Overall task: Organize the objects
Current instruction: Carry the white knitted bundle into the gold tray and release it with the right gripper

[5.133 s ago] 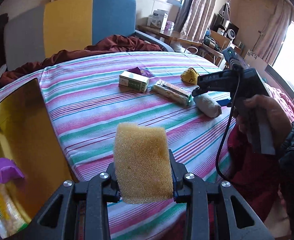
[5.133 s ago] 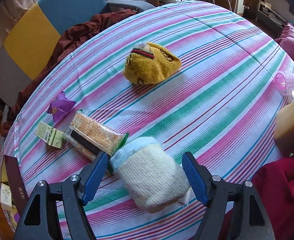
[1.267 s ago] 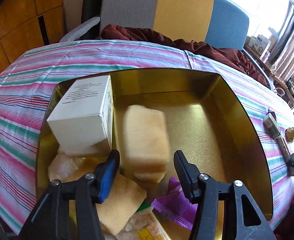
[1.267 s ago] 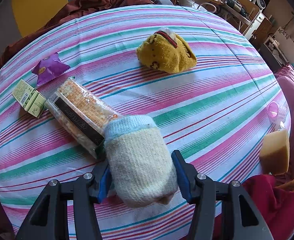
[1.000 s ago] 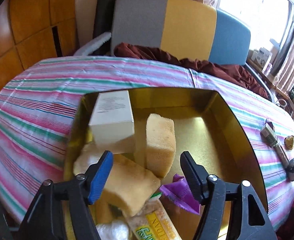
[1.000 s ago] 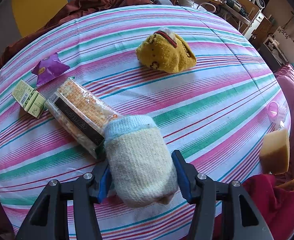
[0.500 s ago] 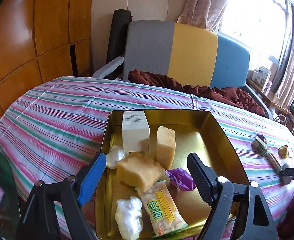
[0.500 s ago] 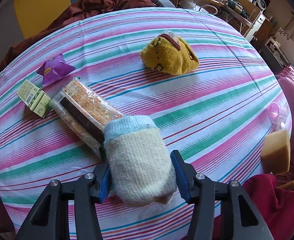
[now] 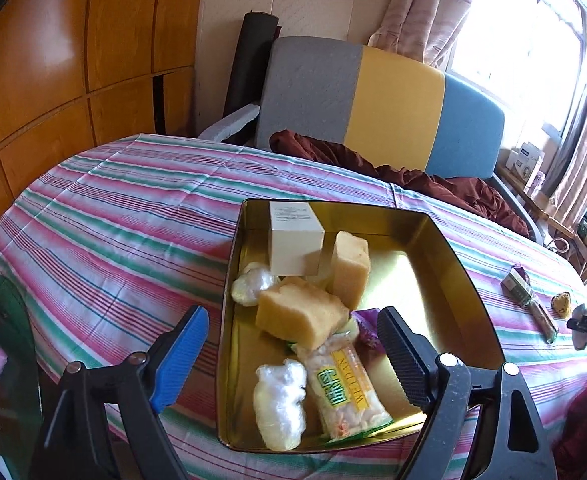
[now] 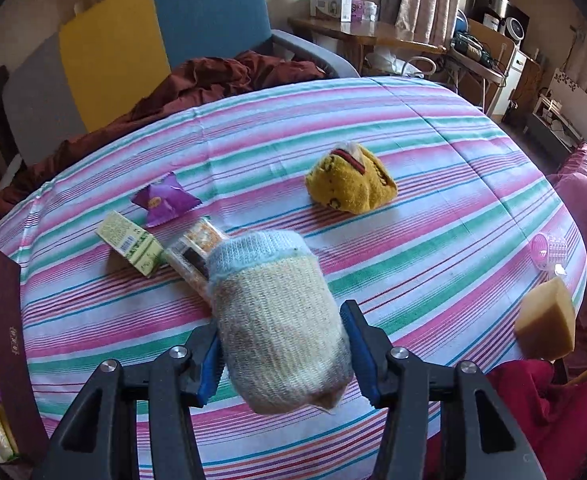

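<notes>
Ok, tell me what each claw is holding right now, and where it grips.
The right claw clamps the rolled sock across its sides near the closed end. The left claw holds nothing; its jaws have just been opening, empty.

Left hand-held gripper (image 9: 289,354) jaws just opening, wide, empty; right hand-held gripper (image 10: 281,354) clamped on rolled sock (image 10: 277,320).

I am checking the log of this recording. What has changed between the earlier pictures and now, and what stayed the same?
The left gripper carried the sponge into the gold tin, let it go, and has just been opening, with nothing between its jaws. The right gripper closed on the rolled sock and lifted it off the striped cloth. The yellow sock, purple packet and green box stayed put.
</notes>
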The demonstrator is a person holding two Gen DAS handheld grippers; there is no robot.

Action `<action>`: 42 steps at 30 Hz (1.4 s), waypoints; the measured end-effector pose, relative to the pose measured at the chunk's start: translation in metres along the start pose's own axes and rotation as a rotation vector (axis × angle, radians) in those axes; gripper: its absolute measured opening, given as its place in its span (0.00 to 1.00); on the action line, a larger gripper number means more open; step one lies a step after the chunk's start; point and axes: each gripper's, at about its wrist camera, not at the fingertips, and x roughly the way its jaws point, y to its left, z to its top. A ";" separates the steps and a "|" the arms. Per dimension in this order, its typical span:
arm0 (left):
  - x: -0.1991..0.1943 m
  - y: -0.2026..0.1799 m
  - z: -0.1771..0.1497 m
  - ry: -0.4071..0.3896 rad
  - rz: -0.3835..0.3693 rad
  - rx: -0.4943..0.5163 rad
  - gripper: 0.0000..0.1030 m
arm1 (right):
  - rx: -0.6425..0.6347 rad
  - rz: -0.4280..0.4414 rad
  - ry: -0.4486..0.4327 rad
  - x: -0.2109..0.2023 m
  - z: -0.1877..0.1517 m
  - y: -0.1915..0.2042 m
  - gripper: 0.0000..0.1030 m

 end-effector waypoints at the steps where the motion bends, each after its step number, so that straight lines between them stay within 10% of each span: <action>1: 0.000 0.004 -0.001 0.002 -0.002 -0.008 0.84 | -0.011 0.018 -0.002 0.000 0.000 0.003 0.52; 15: -0.003 0.068 -0.005 0.028 0.041 -0.200 0.86 | -0.632 0.460 -0.041 -0.088 -0.049 0.232 0.52; 21: -0.005 0.089 -0.005 0.017 0.037 -0.264 0.86 | -0.853 0.427 0.088 -0.060 -0.108 0.316 0.52; 31: -0.001 0.104 -0.006 0.010 0.032 -0.321 0.98 | -0.886 0.479 0.250 -0.029 -0.143 0.347 0.56; 42: 0.001 0.099 -0.007 0.021 0.019 -0.309 1.00 | -0.770 0.598 0.165 -0.057 -0.124 0.310 0.70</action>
